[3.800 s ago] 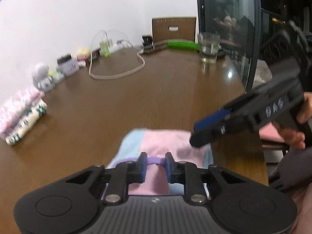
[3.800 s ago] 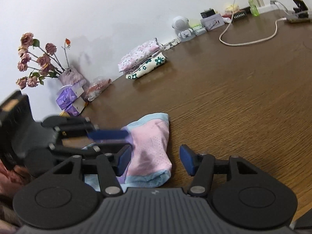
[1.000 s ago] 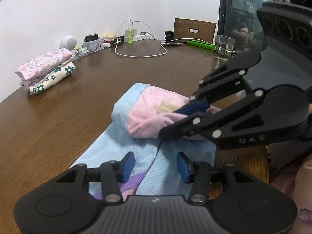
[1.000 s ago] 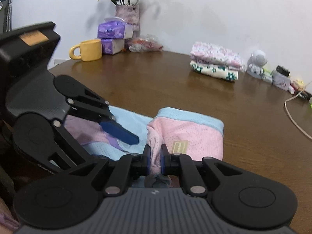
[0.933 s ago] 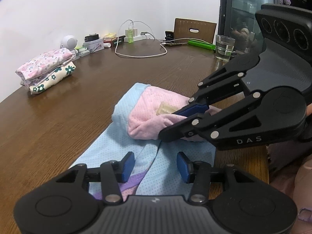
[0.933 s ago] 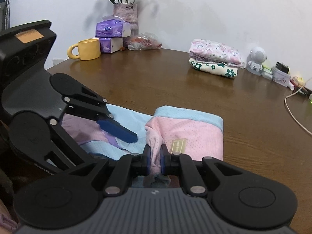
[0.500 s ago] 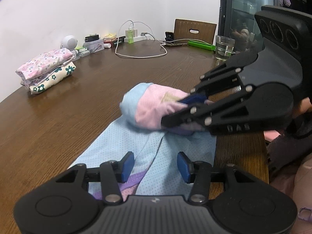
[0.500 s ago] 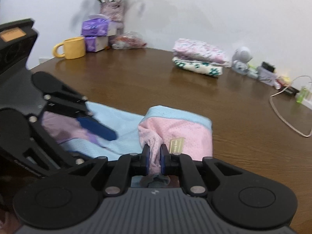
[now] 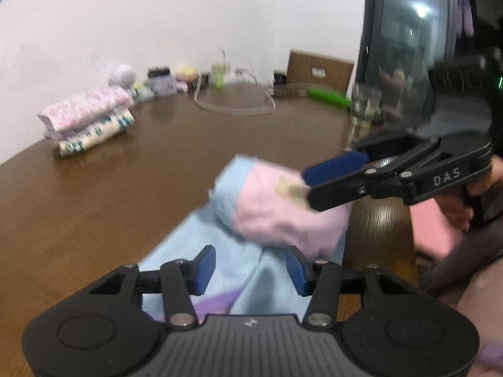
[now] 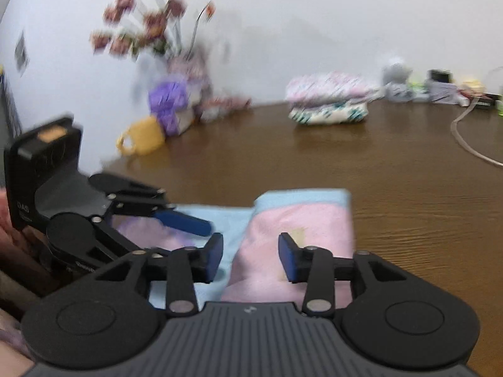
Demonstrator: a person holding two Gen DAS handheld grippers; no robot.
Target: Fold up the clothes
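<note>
A pink and light-blue garment [image 9: 276, 216] lies on the brown table [image 9: 141, 188], its pink part folded over onto the blue part. My left gripper [image 9: 251, 267] is open just above the blue cloth, gripping nothing. In the right wrist view the right gripper [image 10: 250, 259] is opening its jaws; the pink fold [image 10: 301, 216] lies under and between the fingers, and the pads do not press on it. From the left wrist view the right gripper [image 9: 317, 185] hovers at the fold's right end. The left gripper [image 10: 188, 223] shows at the left over the blue cloth.
A stack of folded floral clothes [image 9: 88, 122] sits far back by the wall. A glass [image 9: 364, 106] and a looped cable [image 9: 232, 106] stand at the back right. A yellow mug [image 10: 141, 141] and flower vase [image 10: 188, 72] stand back left. The table edge [image 9: 377, 220] runs beside the garment.
The right gripper, shut on the pink fold until half a second ago, has opened and let it go, drawing back to the right. The left gripper rose a little.
</note>
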